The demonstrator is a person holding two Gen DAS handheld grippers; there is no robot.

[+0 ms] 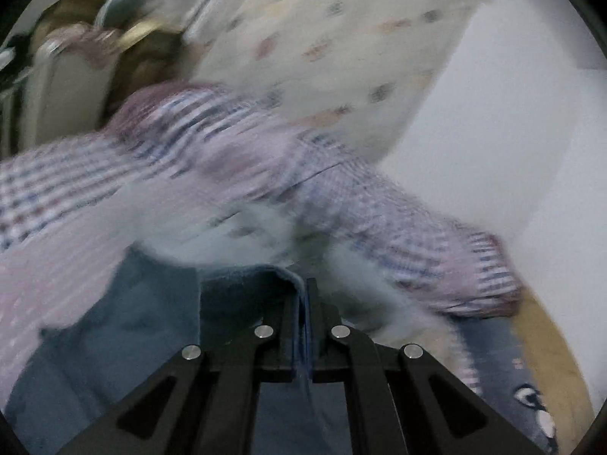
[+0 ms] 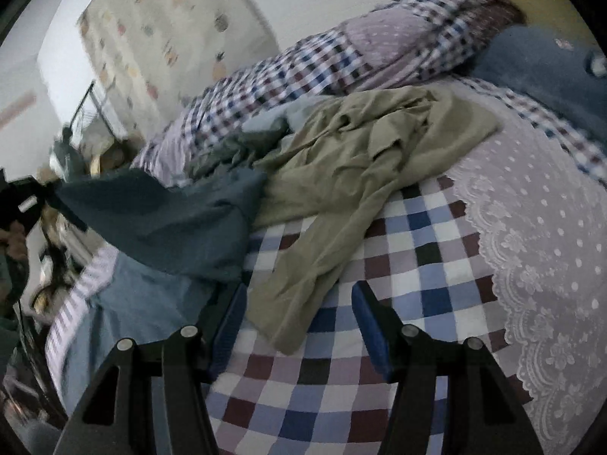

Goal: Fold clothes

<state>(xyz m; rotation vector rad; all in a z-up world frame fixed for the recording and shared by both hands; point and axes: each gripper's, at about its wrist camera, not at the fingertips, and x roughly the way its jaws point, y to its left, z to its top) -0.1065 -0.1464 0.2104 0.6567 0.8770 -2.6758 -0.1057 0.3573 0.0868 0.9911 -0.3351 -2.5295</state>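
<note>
In the blurred left wrist view my left gripper (image 1: pixel 303 292) is shut on an edge of a dark blue garment (image 1: pixel 151 322), which hangs down and to the left below it. In the right wrist view that same dark blue garment (image 2: pixel 167 220) stretches from the left gripper (image 2: pixel 22 201) at the far left edge down onto the bed. An olive-green garment (image 2: pixel 353 174) lies crumpled on the checked bedspread (image 2: pixel 409 276). My right gripper (image 2: pixel 299 303) is open just above the spread, with the olive garment's lower end between its fingers but not pinched.
A rolled checked quilt (image 2: pixel 303 64) lies along the far side of the bed, a blue pillow (image 2: pixel 538 72) at the right. A lilac lace-edged cover (image 2: pixel 538 220) spreads over the right part. A patterned curtain (image 2: pixel 163 34) hangs behind; furniture stands off the left edge.
</note>
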